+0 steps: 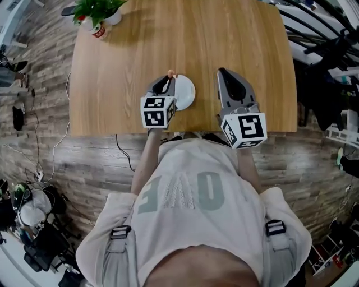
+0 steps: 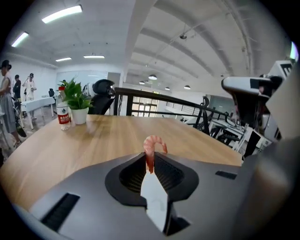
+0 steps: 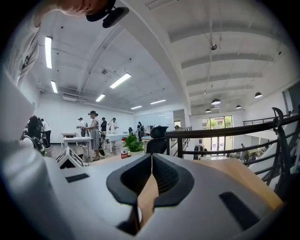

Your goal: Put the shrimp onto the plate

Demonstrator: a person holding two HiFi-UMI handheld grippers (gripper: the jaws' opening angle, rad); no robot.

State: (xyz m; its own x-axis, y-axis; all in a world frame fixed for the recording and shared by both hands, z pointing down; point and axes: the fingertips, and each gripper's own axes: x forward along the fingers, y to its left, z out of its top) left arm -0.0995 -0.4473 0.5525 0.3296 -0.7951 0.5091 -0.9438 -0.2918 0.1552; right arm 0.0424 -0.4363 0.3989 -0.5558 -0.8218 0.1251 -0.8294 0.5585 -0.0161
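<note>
A small pink curled shrimp (image 2: 152, 146) sticks up from the tips of my left gripper (image 2: 150, 158), whose jaws are shut on its tail end. In the head view the shrimp (image 1: 171, 73) and left gripper (image 1: 169, 79) hang over the far left rim of a small white plate (image 1: 186, 93) near the table's front edge. My right gripper (image 1: 222, 73) is just right of the plate, above the wood. In its own view the right gripper (image 3: 151, 157) has its jaws together with nothing between them.
The wooden table (image 1: 129, 61) stretches away from me. A potted plant (image 1: 96, 10) and a red-labelled bottle (image 2: 63, 108) stand at its far left corner. People stand at desks beyond the table (image 3: 93, 131), and a black railing (image 2: 187, 104) runs behind it.
</note>
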